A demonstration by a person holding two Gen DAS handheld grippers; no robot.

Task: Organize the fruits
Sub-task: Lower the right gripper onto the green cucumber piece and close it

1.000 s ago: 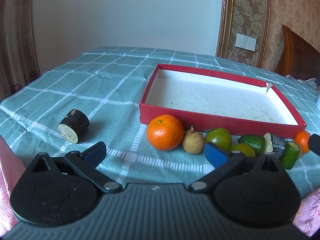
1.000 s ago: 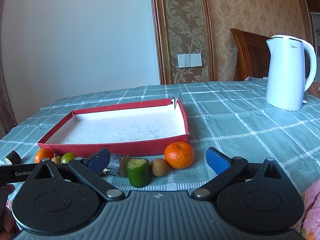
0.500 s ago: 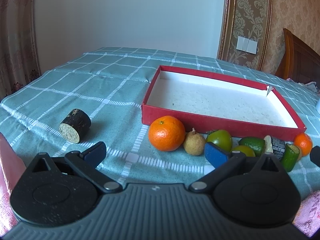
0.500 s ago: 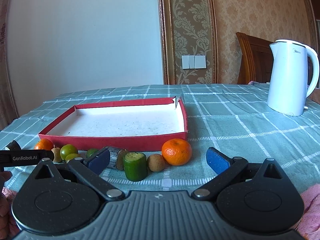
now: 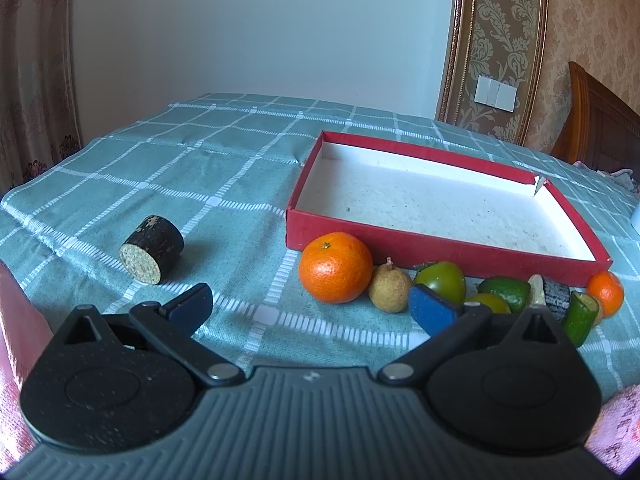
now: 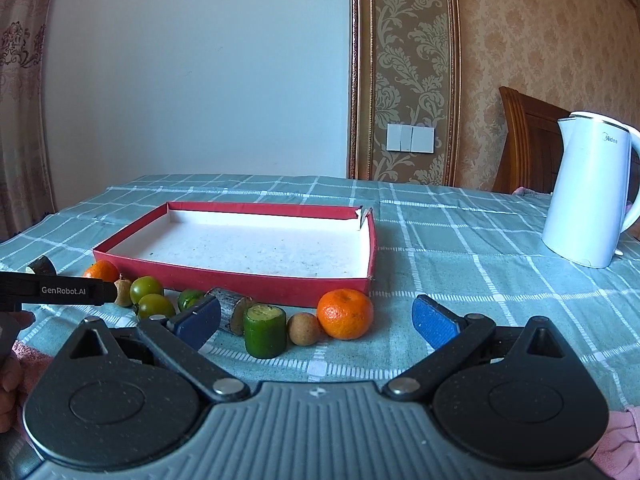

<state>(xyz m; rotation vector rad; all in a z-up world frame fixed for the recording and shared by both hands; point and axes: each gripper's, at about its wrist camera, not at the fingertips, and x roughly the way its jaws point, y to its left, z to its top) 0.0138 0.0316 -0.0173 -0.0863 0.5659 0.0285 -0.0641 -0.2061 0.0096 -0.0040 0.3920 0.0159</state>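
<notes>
A shallow red box (image 5: 400, 240) (image 6: 224, 276) with a white floor lies on the checked tablecloth, nothing in it. Along its near wall runs a row of fruit: a big orange (image 5: 335, 267), a brown longan (image 5: 389, 290), green tomatoes (image 5: 442, 278), a lime (image 5: 507, 292), a dark cut stalk piece (image 5: 554, 294), a green cut piece (image 6: 265, 331), a second longan (image 6: 304, 329) and a smaller orange (image 6: 345, 313). A dark stalk chunk (image 5: 152, 249) lies apart at the left. My left gripper (image 5: 310, 307) and right gripper (image 6: 316, 322) both hover open near the row, holding nothing.
A white electric kettle (image 6: 588, 192) stands on the table at the far right. A wooden chair back (image 6: 524, 140) rises behind the table. The left gripper's black body (image 6: 56, 290) and a hand (image 6: 10, 380) show at the left edge. Pink cloth (image 5: 616, 420) lies near me.
Both grippers have risen and pulled back slightly, so the table sits lower in each view. The right one has also turned a little to the left. No fruit has moved.
</notes>
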